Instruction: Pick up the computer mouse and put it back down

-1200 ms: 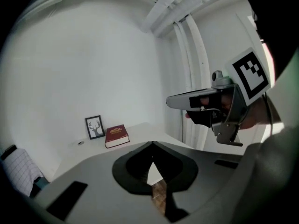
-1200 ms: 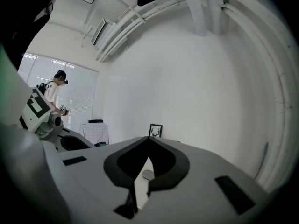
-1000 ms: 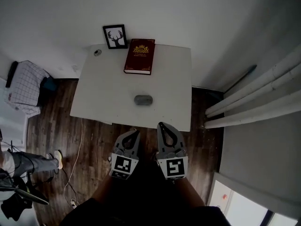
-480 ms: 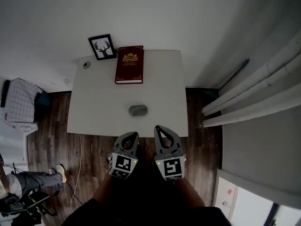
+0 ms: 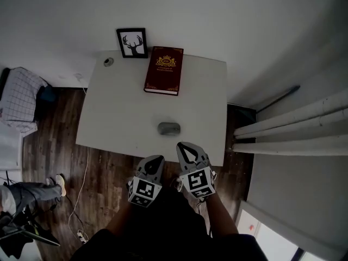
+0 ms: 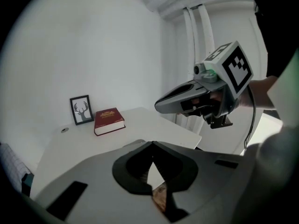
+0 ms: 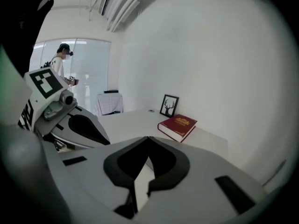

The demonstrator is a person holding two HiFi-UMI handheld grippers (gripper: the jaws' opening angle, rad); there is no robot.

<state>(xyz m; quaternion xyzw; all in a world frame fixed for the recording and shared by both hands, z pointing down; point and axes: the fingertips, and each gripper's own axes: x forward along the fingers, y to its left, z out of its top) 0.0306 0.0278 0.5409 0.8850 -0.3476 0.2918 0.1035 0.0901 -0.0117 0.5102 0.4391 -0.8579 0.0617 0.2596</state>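
Head view: the grey computer mouse point(image 5: 169, 128) lies at lower centre of the frame on the matte white table point(image 5: 119, 113), near its lower edge. It looks like a light, rigid, smooth plastic dome, probably slippery, so pinching its long flanks seems safest. A hard-backed maroon book point(image 5: 163, 70) lies higher up.

Left gripper view: the left gripper point(image 6: 152, 143) is clenched on nothing.

Right gripper view: the right gripper point(image 7: 148, 138) is likewise closed and empty.

White table point(image 5: 119, 118) has a dark red book point(image 5: 163, 70) lying flat near its far edge. A framed deer print point(image 5: 132, 42) stands just left of it, and there's a checked cloth point(image 5: 19, 99) off to the left.
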